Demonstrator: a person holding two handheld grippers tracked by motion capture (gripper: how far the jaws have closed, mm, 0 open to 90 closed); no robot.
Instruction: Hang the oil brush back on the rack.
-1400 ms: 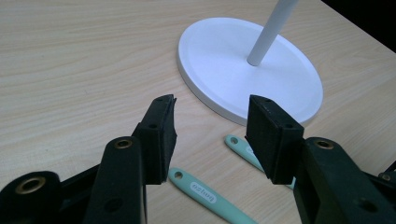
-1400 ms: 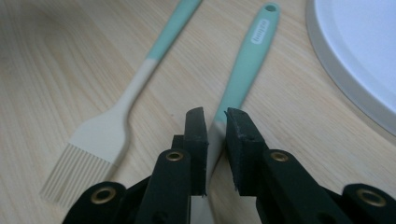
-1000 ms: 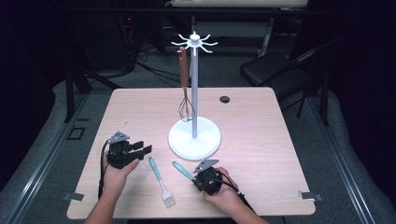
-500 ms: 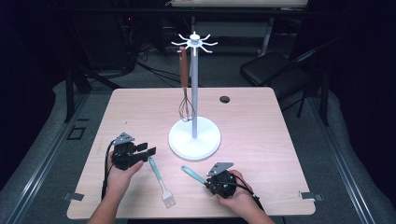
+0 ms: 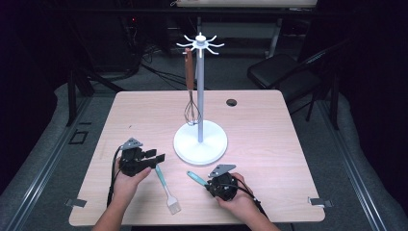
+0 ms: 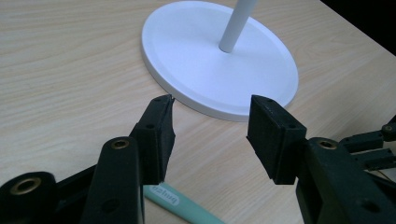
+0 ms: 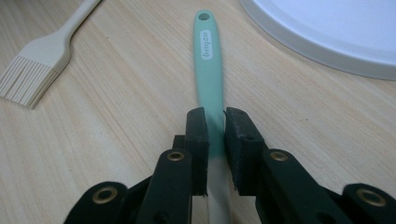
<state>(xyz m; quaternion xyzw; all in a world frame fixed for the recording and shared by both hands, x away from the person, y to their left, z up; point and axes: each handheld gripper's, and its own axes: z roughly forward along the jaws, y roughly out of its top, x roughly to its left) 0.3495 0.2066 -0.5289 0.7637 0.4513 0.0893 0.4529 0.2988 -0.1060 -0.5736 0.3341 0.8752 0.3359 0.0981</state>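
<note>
My right gripper (image 7: 215, 119), drawn nearer me, pinches the teal utensil (image 7: 208, 60). My left gripper (image 6: 210, 123) stays spread beside the brush (image 5: 166, 187); hanging comes next.

Overhead forward-down view; two close jaw-level views sharing white stand base (image 6: 219, 60).

A white stand (image 5: 200, 139) with its broad round base occupies the middle of the worktop (image 5: 269, 125), a whisk (image 5: 191, 111) hanging close beside its pole. A pastry brush (image 5: 166, 188) lies between the two hands near the front edge. Bare wood stretches wide to the stand's left and right.
</note>
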